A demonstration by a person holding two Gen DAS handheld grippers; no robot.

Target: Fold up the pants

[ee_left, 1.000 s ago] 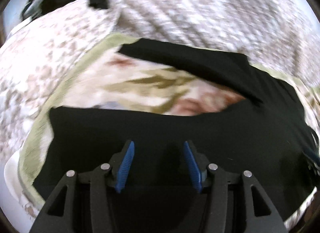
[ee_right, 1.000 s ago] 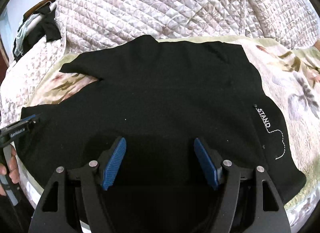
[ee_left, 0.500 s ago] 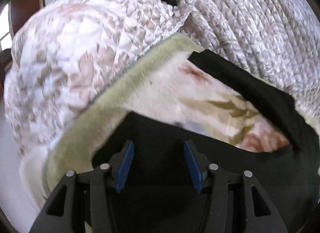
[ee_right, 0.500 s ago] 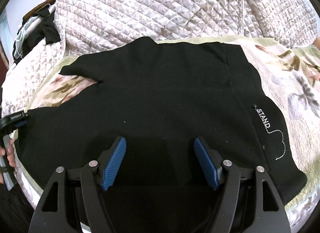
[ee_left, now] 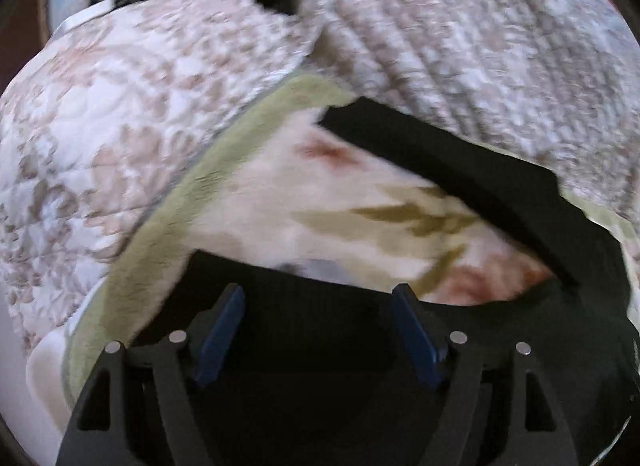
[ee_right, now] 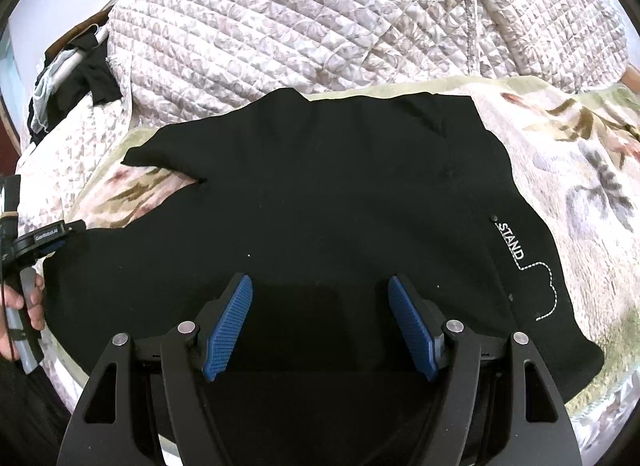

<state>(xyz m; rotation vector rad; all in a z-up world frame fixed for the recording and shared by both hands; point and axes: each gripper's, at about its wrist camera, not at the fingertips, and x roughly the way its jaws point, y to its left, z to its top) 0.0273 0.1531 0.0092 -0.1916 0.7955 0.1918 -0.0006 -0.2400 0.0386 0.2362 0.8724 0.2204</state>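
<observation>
pants point(ee_right: 320, 201) lie spread flat on the blanket point(ee_right: 580, 169), legs apart, no fold yet. left gripper point(ee_left: 320, 330) and right gripper point(ee_right: 320, 322) both wide, over fabric, holding nothing.

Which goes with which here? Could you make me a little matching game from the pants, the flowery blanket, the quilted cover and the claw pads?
Things:
1. pants
2. flowery blanket
3. quilted cover
4. right claw pads

Descriptions:
A. blue, ridged
B. black, with white "STAND" lettering
C. green-edged, lying under the pants
D. pale diamond stitching, piled behind

Pairs: 1-B, 2-C, 3-D, 4-A
</observation>
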